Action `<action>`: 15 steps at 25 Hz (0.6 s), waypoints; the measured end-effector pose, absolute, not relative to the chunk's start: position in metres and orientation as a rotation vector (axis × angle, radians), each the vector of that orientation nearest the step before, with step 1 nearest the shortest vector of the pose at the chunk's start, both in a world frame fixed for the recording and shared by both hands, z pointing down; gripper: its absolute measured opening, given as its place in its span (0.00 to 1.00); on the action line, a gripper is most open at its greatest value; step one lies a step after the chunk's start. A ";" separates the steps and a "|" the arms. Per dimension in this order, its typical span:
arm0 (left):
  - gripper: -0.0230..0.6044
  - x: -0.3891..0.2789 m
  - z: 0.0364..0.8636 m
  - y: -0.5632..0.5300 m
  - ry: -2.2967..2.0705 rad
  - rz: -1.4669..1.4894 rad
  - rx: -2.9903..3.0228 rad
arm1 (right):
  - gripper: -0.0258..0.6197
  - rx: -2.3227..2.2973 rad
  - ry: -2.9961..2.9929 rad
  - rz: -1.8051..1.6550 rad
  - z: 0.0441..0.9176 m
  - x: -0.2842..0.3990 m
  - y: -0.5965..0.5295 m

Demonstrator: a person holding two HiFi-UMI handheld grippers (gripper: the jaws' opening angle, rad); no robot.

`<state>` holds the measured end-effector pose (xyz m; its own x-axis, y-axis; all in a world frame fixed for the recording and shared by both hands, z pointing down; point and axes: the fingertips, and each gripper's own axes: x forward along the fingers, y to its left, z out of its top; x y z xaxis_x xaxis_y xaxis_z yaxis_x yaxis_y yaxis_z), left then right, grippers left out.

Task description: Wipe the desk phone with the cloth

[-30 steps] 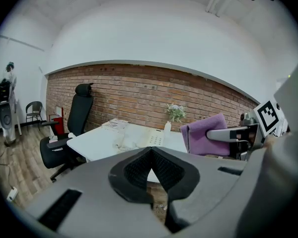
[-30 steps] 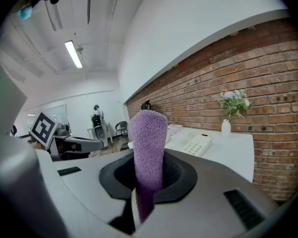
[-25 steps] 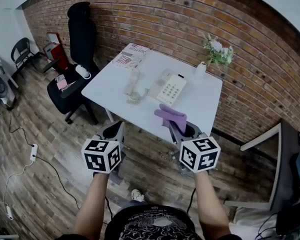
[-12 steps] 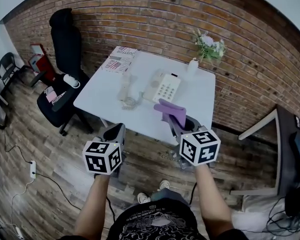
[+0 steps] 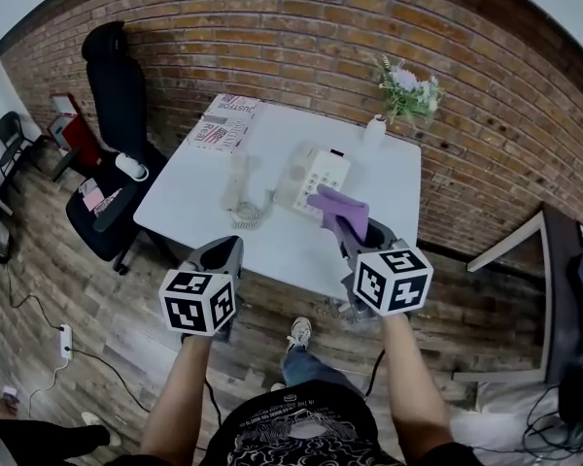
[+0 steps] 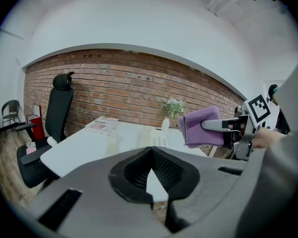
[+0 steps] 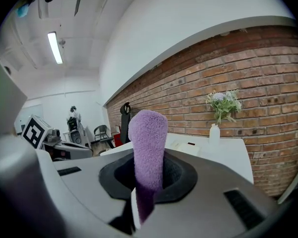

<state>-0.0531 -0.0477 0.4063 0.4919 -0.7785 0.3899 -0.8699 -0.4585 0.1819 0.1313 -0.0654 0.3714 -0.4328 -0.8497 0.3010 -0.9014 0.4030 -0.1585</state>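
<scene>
The cream desk phone (image 5: 316,175) sits mid-table on the white table (image 5: 180,197). Its handset (image 5: 235,175) lies off the cradle to the left, with the coiled cord (image 5: 249,214) trailing toward the front edge. My right gripper (image 5: 351,233) is shut on a folded purple cloth (image 5: 337,206), which hangs over the table's front edge just short of the phone. In the right gripper view the cloth (image 7: 148,138) stands up between the jaws. My left gripper (image 5: 226,249) hovers off the front edge, jaws closed with nothing in them, as the left gripper view (image 6: 150,151) also shows.
A stack of booklets (image 5: 223,122) lies at the table's far left corner. A white vase of flowers (image 5: 400,87) stands at the far right by the brick wall. A black office chair (image 5: 112,105) is left of the table. Another desk (image 5: 564,289) is to the right.
I have stepped closer to the table. Both grippers moved forward, and the cloth now reaches over the front edge near the phone. Neither gripper's grip has changed.
</scene>
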 end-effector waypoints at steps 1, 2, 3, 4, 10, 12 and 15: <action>0.04 -0.050 0.408 -0.057 -1.372 0.364 2.389 | 0.11 1.574 -2.479 0.449 0.374 0.135 -0.074; 0.04 -0.046 0.410 -0.066 -1.364 0.372 2.393 | 0.11 1.583 -2.474 0.454 0.376 0.139 -0.082; 0.04 -0.042 0.411 -0.076 -1.354 0.381 2.397 | 0.11 1.593 -2.469 0.460 0.377 0.143 -0.090; 0.04 -0.037 0.412 -0.086 -1.344 0.389 2.401 | 0.11 1.604 -2.463 0.468 0.379 0.148 -0.099; 0.04 -0.004 0.413 -0.148 -1.283 0.421 2.425 | 0.11 1.656 -2.419 0.510 0.385 0.183 -0.155; 0.04 0.008 0.415 -0.167 -1.262 0.429 2.433 | 0.11 1.676 -2.403 0.517 0.388 0.195 -0.173; 0.04 0.023 0.417 -0.192 -1.237 0.446 2.439 | 0.11 1.700 -2.371 0.526 0.395 0.211 -0.197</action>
